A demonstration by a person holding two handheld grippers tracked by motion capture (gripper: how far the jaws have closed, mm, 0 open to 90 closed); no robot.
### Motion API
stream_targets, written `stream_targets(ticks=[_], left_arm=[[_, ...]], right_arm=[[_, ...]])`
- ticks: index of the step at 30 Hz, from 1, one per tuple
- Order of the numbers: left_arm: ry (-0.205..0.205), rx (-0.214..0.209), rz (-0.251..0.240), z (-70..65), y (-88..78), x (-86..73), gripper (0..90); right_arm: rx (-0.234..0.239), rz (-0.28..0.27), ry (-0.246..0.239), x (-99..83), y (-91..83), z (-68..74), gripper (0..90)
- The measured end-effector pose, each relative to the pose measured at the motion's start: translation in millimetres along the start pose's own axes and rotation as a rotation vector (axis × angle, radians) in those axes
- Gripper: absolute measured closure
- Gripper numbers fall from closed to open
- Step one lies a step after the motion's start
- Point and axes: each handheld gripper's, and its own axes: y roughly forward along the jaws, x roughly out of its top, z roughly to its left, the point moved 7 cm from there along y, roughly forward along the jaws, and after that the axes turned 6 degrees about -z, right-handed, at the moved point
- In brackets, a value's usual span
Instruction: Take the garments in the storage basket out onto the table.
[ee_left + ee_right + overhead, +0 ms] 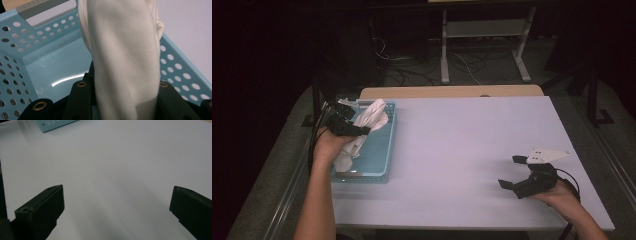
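Here, the left gripper [353, 125] is grasping a white cloth [364, 127] between its 2 black jaws, over the light blue basket [384, 150] that is sitting at the left side of the worktop [462, 150]. In the high view the cloth is bunching into a soft, rounded lump above the jaws and trailing down in a narrower, creased strip into the basket, beside the person's left hand [326, 147]. In the left gripper view the cloth [125, 62] is looking matte and faintly fuzzy, like fleece or thick cotton, hanging as 1 broad folded band with a seam-like ridge along its left edge; it is passing straight between the jaws, which are pressing in on both sides of it. Brass-coloured rivets are showing on the jaws' black plates.

The basket [37, 57] is smooth, glossy plastic, rectangular, with rows of round holes punched through its walls and a plain shiny floor that is catching a streak of light. A slot-shaped handle opening is cut into its far rim.

The right gripper [516, 172] is resting low over the bare worktop at the right, well apart from the basket, jaws spread wide and released, nothing between them. The worktop [112, 165] is a flat, even, pale matte sheet with square corners.
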Motion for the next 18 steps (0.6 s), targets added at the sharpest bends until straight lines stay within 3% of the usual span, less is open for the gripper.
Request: stream_targets(ticks=[18], left_arm=[[0.033, -0.069, -0.071, -30.8, -15.6, 24.7, 63.4]], right_arm=[[-0.003, -0.006, 0.005, -0.9, 0.1, -1.9, 0.0]])
